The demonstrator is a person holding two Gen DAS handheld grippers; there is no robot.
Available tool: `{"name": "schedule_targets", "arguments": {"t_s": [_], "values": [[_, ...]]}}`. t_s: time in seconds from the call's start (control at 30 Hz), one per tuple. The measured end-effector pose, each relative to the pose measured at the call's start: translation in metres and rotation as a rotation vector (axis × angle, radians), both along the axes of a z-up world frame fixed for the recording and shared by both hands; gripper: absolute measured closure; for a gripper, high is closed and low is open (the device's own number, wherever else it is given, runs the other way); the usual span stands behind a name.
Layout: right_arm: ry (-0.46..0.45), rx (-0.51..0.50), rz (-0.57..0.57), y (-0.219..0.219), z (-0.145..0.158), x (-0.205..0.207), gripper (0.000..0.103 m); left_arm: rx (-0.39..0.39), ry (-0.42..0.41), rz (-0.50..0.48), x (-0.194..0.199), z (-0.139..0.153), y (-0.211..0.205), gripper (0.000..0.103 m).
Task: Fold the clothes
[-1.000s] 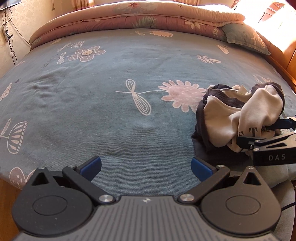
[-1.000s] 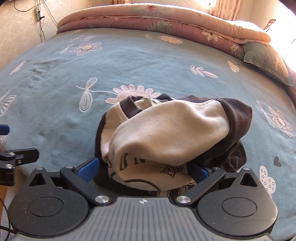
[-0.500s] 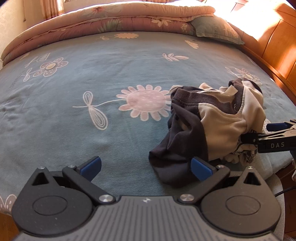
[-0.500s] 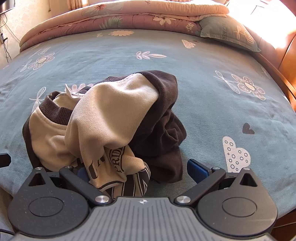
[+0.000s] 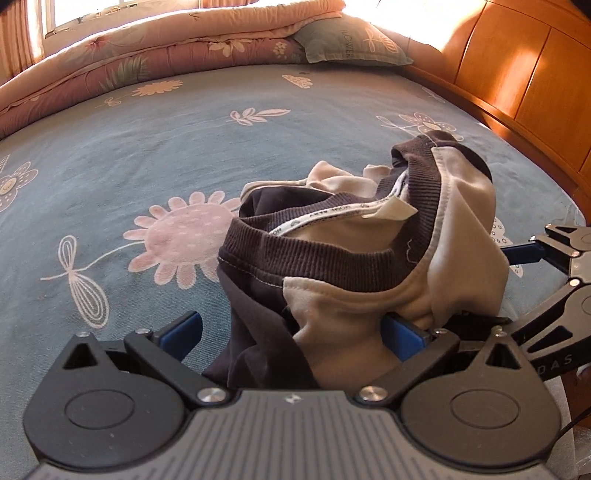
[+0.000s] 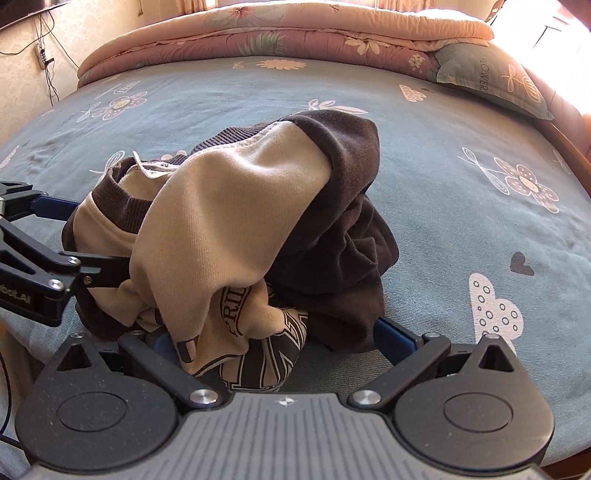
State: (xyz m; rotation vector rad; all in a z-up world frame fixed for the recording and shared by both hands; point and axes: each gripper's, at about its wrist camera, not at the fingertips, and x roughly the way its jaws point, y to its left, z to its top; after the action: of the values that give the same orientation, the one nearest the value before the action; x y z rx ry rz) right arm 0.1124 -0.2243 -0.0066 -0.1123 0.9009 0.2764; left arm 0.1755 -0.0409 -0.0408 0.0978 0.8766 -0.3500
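Blue flowered bedding point(image 5: 155, 147) covers the bed, with a folded pink quilt point(image 6: 295, 33) and a pillow point(image 6: 491, 77) far ahead of both tongs. A crumpled beige-and-brown sweatshirt point(image 5: 369, 258) lies heaped between them, its fabric spilling between the spread fingers of each. The left gripper point(image 5: 291, 332) and the right gripper point(image 6: 273, 339) both stand released, their jaws wide apart around the cloth.

sweatshirt point(image 6: 229, 221): print half-buried in folds | pillow point(image 6: 495, 79): lettering cropped
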Motion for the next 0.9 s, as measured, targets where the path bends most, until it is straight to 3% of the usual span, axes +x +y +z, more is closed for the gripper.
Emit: {"name": "schedule_targets", "arguments": {"t_s": [0.13,0.23,0.4,0.53,0.67,0.8,0.9], "values": [[-0.034,-0.015,0.029,0.0,0.008,-0.005,0.0,-0.037,0.001,-0.007,0.004,-0.006,0.007,0.001],[-0.058,-0.028,0.083,0.003,0.015,-0.012,0.0,-0.097,0.055,0.003,0.003,-0.013,0.025,0.001],[-0.063,0.068,0.201,-0.004,0.031,-0.014,0.0,-0.119,0.114,0.006,-0.001,-0.021,0.05,0.001],[-0.059,0.081,0.275,0.002,0.039,-0.01,0.0,-0.119,0.061,-0.021,-0.005,-0.016,0.052,0.001],[-0.033,0.159,0.384,0.014,0.037,-0.007,0.0,-0.146,0.032,-0.054,0.001,-0.015,0.049,0.001],[-0.012,0.1,0.405,0.03,0.021,0.001,0.0,-0.146,0.068,-0.087,0.016,-0.019,0.044,0.001],[-0.014,0.071,0.434,0.034,0.021,-0.004,0.0,-0.143,0.049,-0.118,0.017,-0.014,0.045,0.001]]}}
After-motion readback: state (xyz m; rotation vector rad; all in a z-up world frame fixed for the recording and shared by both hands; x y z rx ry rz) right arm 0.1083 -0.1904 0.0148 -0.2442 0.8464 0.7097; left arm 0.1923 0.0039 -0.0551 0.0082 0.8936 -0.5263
